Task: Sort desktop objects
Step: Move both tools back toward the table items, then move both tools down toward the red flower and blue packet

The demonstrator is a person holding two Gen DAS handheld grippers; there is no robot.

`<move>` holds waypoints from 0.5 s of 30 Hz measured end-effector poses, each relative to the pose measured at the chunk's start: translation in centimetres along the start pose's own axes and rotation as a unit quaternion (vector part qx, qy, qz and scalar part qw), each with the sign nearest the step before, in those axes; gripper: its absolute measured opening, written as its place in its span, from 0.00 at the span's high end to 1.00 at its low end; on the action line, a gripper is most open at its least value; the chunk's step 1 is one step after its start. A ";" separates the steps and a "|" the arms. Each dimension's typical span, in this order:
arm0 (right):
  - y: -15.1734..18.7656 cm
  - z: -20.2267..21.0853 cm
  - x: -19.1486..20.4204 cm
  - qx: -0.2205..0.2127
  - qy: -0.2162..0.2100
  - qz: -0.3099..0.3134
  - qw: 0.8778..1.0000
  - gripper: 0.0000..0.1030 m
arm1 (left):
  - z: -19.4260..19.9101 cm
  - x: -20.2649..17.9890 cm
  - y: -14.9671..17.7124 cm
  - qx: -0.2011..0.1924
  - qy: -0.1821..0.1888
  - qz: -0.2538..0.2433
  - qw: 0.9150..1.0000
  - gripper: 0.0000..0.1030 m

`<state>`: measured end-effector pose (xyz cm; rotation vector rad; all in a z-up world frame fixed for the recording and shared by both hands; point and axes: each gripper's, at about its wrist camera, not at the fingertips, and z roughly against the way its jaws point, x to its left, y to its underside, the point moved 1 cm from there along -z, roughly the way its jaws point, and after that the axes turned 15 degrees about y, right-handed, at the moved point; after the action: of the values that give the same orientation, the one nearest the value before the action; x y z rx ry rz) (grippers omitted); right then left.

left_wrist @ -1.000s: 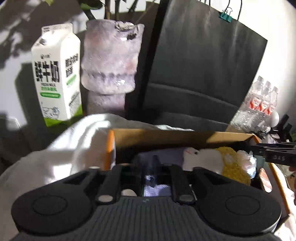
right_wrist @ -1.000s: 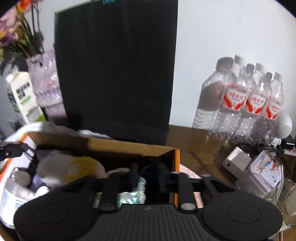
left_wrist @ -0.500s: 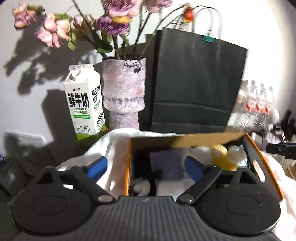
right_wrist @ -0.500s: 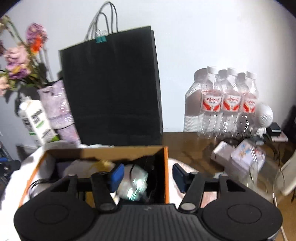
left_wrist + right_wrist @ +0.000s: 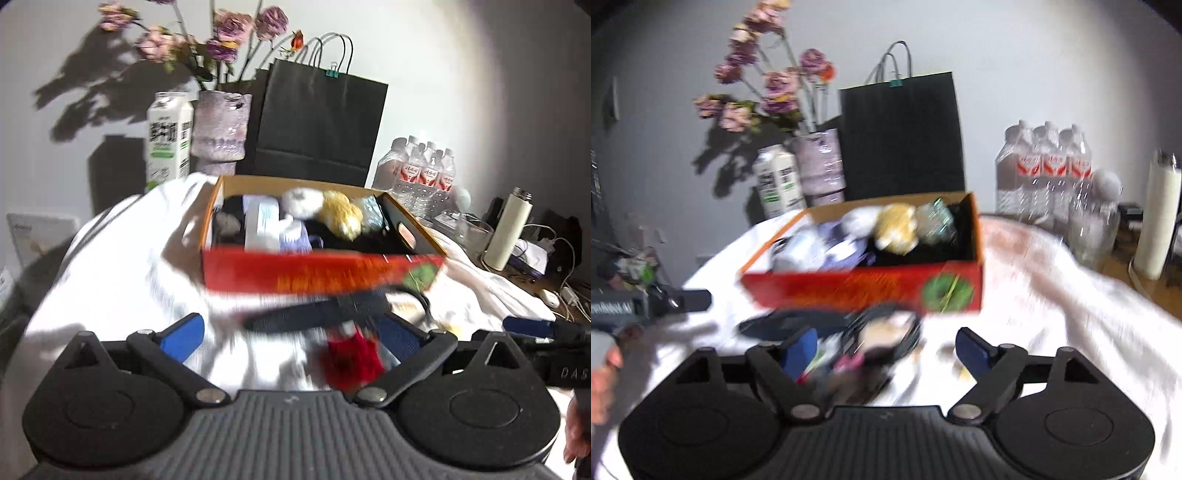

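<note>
Left wrist view: the left hand-held gripper hung wide open and empty above the white cloth, short of the red cardboard box already packed with a plush toy. A black strap and something red lay blurred between its fingers.

Right wrist view: the right hand-held gripper gaped too, holding nothing, over a tangled cable. Seemingly between picks; next call, likely closing on that loose clutter.

Strong fisheye bending, dark vignetted corners. Hard bright light from the left, blown-out glare on white cloth ahead of the left gripper; sharp flower shadows on wall. Heavy motion blur over red box, dimmer right view.
</note>
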<state>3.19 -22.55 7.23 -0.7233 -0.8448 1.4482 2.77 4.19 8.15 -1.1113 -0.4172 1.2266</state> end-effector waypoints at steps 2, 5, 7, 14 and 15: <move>2.5 1.9 0.4 -0.004 -0.009 0.002 1.000 0.17 | 1.6 -0.9 2.4 -0.005 0.005 -0.001 1.000 0.00; 5.4 4.2 0.8 -0.022 -0.002 0.011 1.000 0.15 | 3.0 -2.0 5.3 -0.016 -0.025 0.001 1.000 0.00; 6.5 5.1 1.2 -0.025 0.009 0.016 1.000 0.14 | 3.3 -2.3 6.9 -0.007 -0.023 0.004 1.000 0.00; 8.0 6.3 2.5 -0.039 0.016 0.060 0.997 0.15 | 3.2 -1.8 9.3 0.021 -0.008 0.021 1.000 0.00; 8.0 6.2 2.6 -0.041 0.014 0.059 0.997 0.16 | 3.2 -1.8 9.2 0.018 -0.007 0.020 1.000 0.00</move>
<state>-6.52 -20.31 3.97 -0.8662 -0.8566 1.5116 -5.22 3.36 2.36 -1.0860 -0.3835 1.2735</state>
